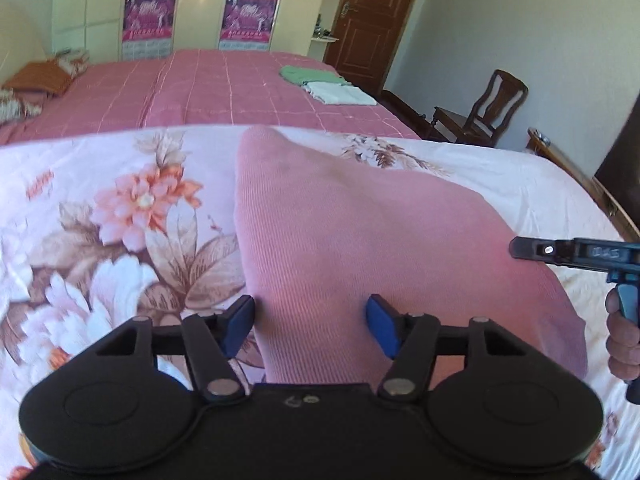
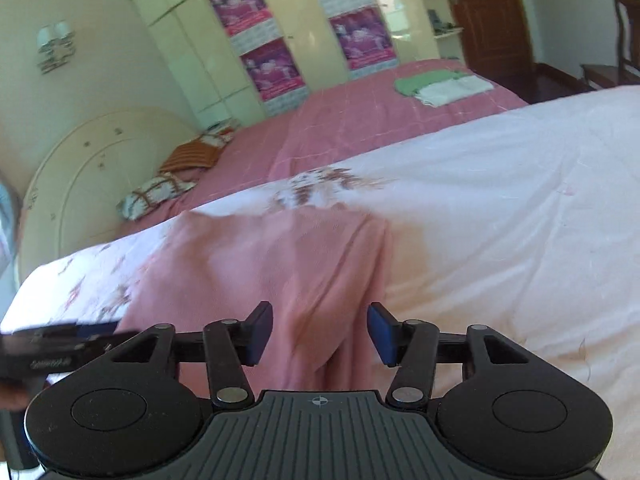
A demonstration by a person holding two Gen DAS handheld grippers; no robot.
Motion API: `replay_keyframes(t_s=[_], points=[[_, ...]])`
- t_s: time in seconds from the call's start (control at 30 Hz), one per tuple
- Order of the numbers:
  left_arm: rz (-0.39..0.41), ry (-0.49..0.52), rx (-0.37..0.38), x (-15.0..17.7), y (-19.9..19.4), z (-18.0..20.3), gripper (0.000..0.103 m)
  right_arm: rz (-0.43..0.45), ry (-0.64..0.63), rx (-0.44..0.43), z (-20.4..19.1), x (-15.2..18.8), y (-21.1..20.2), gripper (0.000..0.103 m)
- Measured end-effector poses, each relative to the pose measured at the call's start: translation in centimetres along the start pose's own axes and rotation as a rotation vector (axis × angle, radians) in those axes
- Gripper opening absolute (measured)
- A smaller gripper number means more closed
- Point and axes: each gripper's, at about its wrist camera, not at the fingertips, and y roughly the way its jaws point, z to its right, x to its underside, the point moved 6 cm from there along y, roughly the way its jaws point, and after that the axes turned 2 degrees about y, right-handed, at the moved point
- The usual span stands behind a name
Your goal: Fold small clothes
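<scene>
A pink ribbed garment [image 1: 360,220] lies spread on the floral bedspread [image 1: 120,208], its left edge straight and its far corner pointing away. My left gripper [image 1: 310,328] is open, its blue pads apart just above the garment's near edge, with cloth showing between them but not pinched. In the right wrist view the same garment [image 2: 260,256] lies rumpled with lengthwise creases. My right gripper [image 2: 320,332] is open over it, and a raised crease runs between the pads without touching them. The right gripper [image 1: 528,249] also shows from the side at the garment's right edge, with a hand on its handle.
Folded green [image 1: 308,74] and white [image 1: 340,92] clothes lie on the pink bed cover [image 1: 200,92] beyond. Pillows [image 1: 40,80] sit at the far left by a cream headboard [image 2: 100,168]. A wooden chair [image 1: 480,116] and a door [image 1: 368,24] stand to the right.
</scene>
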Motion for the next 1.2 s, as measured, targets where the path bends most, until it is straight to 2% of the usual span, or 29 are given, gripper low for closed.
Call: replay_keyframes(t_s=[0.03,0.13,0.2,0.27,0.3,0.37,0.4,0.5,0.53,0.6,0.67,0.77,0.8,0.83,0.9,0.97,1.07,1.1,1.17,1.2], points=[[0.0,-0.006,0.001,0.2,0.3,-0.1,0.064,-0.009,-0.015,0.004,0.0,-0.3,0.6,0.005],[-0.005,-0.063,0.029,0.6,0.9,-0.9,0.069,-0.052,-0.097,0.091,0.5,0.2,2.4,0.004],[-0.007,-0.097,0.055,0.8,1.0,-1.6,0.071,-0.051,-0.066,0.084,1.1,0.5,2.5,0.004],[-0.011,-0.107,0.058,0.8,0.2,-1.7,0.066,-0.061,-0.032,0.07,1.4,0.7,2.1,0.005],[0.006,-0.094,0.065,0.9,-0.8,-1.4,0.058,-0.064,-0.014,0.06,1.2,0.6,1.3,0.006],[0.028,-0.069,0.073,1.5,-2.7,-0.9,0.056,-0.041,-0.009,0.05,0.5,0.5,-0.9,0.038],[0.035,-0.067,0.074,2.0,-3.5,-0.8,0.056,-0.011,-0.021,0.016,0.0,0.7,-2.9,0.059],[0.009,-0.082,0.053,4.1,-4.5,-0.8,0.058,-0.009,-0.037,-0.045,-1.0,2.7,-6.4,0.059],[-0.001,-0.076,0.044,4.8,-4.5,-0.7,0.059,-0.015,-0.033,-0.046,-1.2,3.6,-6.9,0.053],[-0.013,-0.084,0.037,6.3,-4.2,-0.7,0.06,-0.048,-0.008,-0.057,-1.3,5.0,-6.9,0.041],[0.012,-0.104,0.037,6.8,-4.3,-0.9,0.061,-0.075,0.014,-0.043,-1.3,6.1,-6.1,0.041],[0.007,-0.106,0.033,6.8,-4.3,-1.1,0.059,-0.104,0.057,-0.03,-1.0,7.2,-4.9,0.039],[-0.005,-0.09,0.017,6.7,-4.4,-1.0,0.057,-0.114,0.073,-0.049,-1.0,7.6,-4.6,0.016],[-0.025,-0.059,-0.018,6.7,-4.4,-0.9,0.056,-0.131,0.095,-0.071,-1.0,7.9,-4.6,0.012],[-0.05,0.02,-0.072,6.8,-4.7,-0.5,0.057,-0.135,0.115,-0.083,-0.7,8.2,-5.3,0.012],[-0.06,0.065,-0.087,7.2,-4.7,-0.2,0.058,-0.149,0.106,-0.05,-0.4,8.8,-5.8,0.011],[-0.041,0.044,-0.066,7.3,-5.3,-0.6,0.059,-0.154,0.125,-0.047,0.1,9.6,-5.6,0.011],[-0.01,0.029,-0.058,6.9,-6.1,-0.9,0.059,-0.147,0.136,-0.045,0.2,9.3,-5.8,0.012],[0.067,0.067,-0.064,5.5,-7.7,-0.8,0.056,-0.085,0.152,-0.02,0.3,8.2,-7.2,0.022],[0.098,0.085,-0.057,4.5,-8.2,-0.7,0.056,-0.041,0.128,-0.009,0.0,7.4,-8.3,0.036]])
